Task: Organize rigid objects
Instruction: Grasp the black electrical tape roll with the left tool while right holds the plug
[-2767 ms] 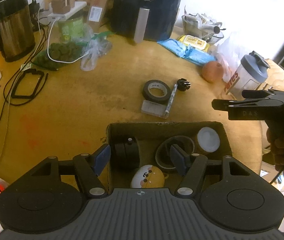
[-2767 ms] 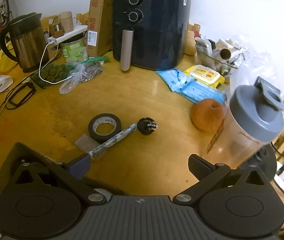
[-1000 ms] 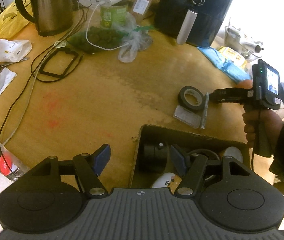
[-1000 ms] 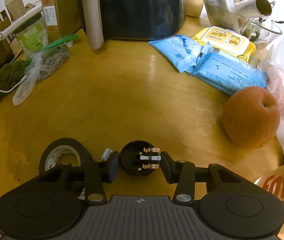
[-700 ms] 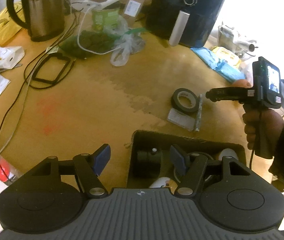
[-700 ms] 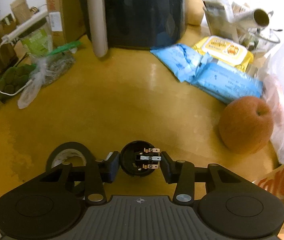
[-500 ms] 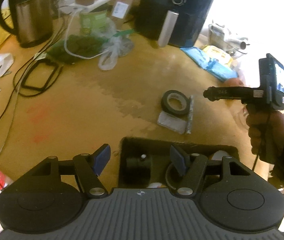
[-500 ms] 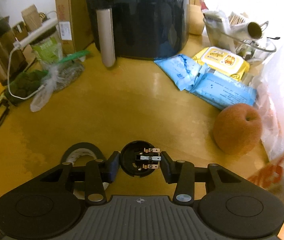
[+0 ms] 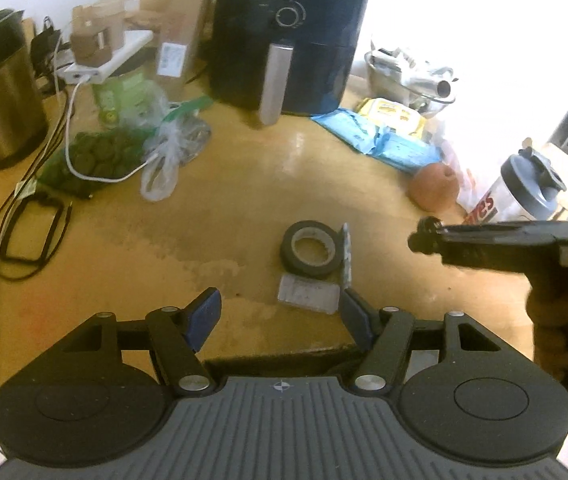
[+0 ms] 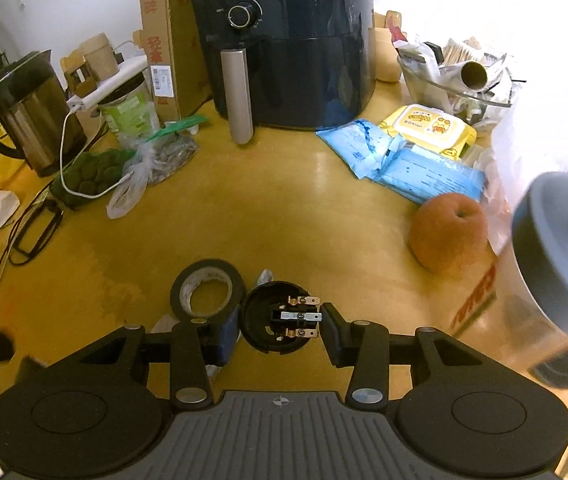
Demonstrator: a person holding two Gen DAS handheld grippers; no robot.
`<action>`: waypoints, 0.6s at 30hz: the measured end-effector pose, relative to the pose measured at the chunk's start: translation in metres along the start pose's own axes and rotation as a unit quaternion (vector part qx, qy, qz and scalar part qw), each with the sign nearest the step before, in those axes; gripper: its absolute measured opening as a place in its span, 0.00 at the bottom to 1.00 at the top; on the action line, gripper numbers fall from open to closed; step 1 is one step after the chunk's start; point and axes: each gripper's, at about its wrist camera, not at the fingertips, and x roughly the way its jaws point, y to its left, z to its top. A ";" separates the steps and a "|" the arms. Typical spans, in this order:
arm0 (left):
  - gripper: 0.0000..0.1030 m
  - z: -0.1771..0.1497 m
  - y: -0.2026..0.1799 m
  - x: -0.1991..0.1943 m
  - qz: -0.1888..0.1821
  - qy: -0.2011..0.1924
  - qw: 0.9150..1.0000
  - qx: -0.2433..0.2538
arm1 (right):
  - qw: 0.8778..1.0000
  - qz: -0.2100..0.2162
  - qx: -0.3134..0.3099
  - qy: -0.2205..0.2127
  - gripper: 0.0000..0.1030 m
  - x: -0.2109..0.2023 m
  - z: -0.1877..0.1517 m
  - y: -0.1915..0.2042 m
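My right gripper [image 10: 279, 326] is shut on a round black plug [image 10: 277, 322] with metal prongs and holds it above the yellow table; the plug [image 9: 424, 236] also shows at the tip of that gripper in the left wrist view. A black tape roll [image 10: 206, 288] lies on the table just left of the plug. My left gripper [image 9: 279, 314] stands open with nothing between its fingers, over the table in front of the tape roll [image 9: 311, 249], a small clear case [image 9: 308, 298] and a thin patterned stick [image 9: 346, 256]. Only the far rim of the dark cardboard box [image 9: 284, 354] shows, under the left gripper.
A black air fryer [image 10: 284, 40] stands at the back, with a steel kettle [image 10: 23, 116], cables and bags to its left. Blue and yellow wipe packs [image 10: 424, 160], a brown round fruit [image 10: 448, 232] and a grey-lidded shaker bottle [image 10: 544, 288] crowd the right side.
The right gripper has risen with the plug, lifting it off the table. The left gripper's view has swung right and forward, so the box has slid almost out of sight beneath it.
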 end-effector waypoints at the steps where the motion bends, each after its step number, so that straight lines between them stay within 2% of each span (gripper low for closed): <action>1: 0.63 0.001 0.000 0.001 -0.002 0.000 1.000 0.004 | 1.000 -0.001 0.000 0.001 0.45 -0.002 -0.002 0.000; 18: 0.63 0.016 -0.014 0.040 -0.011 0.009 0.997 0.079 | 0.998 -0.005 0.067 -0.012 0.45 -0.037 -0.035 -0.020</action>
